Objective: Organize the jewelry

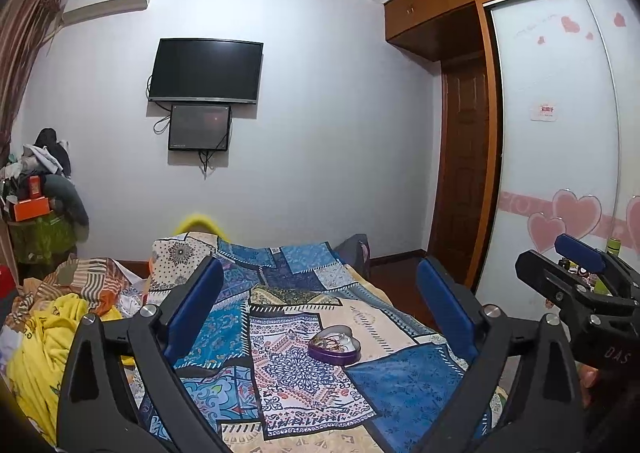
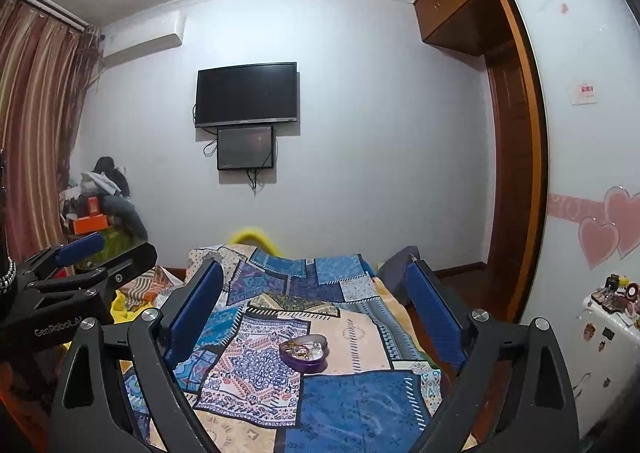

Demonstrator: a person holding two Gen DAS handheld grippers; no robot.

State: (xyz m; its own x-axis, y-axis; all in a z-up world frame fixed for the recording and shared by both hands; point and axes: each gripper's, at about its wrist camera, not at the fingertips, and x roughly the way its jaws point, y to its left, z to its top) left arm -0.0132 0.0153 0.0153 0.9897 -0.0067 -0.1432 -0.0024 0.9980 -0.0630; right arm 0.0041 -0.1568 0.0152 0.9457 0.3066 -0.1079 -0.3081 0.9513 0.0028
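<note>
A purple heart-shaped tin with tangled gold jewelry inside lies open on the patchwork bedspread; it also shows in the right wrist view. My left gripper is open and empty, held above the bed with the tin between and beyond its blue pads. My right gripper is open and empty, likewise hovering short of the tin. Each gripper shows in the other's view: the right one at the right edge, the left one at the left edge.
Yellow and striped clothes are piled on the bed's left side. A wardrobe with heart decals stands at right, and a white cabinet with small items beside it. A TV hangs on the far wall.
</note>
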